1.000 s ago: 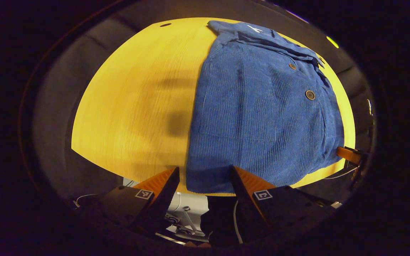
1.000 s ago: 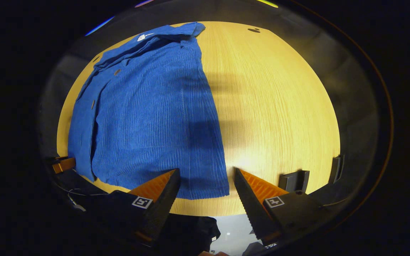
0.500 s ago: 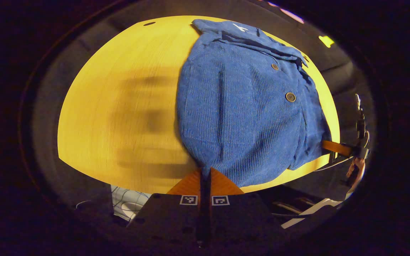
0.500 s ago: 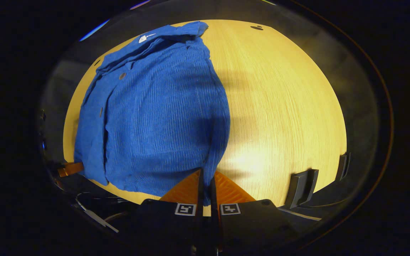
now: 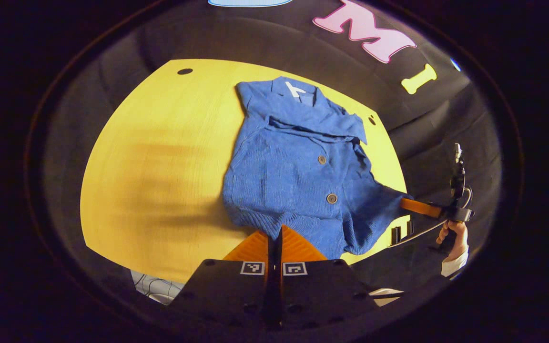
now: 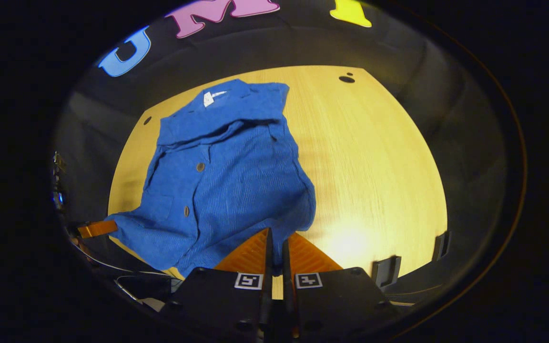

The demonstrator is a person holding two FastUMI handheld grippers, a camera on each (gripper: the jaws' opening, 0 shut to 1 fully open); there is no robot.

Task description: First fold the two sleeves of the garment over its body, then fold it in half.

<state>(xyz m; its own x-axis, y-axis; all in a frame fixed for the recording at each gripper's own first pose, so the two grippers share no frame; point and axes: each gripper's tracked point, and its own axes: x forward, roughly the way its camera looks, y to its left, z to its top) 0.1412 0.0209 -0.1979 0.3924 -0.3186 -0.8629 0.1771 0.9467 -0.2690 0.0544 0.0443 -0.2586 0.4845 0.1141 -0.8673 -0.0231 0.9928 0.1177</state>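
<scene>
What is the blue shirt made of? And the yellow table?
The blue shirt looks like corduroy: soft, matte cloth with fine ribs running down it. Its buttons look like dull metal or plastic. The table looks like light wood or wood-look laminate, with fine straight grain and a slight sheen.

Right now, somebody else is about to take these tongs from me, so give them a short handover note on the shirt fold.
Left tongs: shut on the blue shirt at its near hem corner, lifted off the yellow table.
Right tongs: shut on the other near hem corner, also raised.
Shirt: collar end flat at the far side of the table, buttons up, near half hanging between the two tongs.
Done: the sleeves look tucked in; none sticks out.
Left: carry the hem over to the collar, lay it down, release.
</scene>
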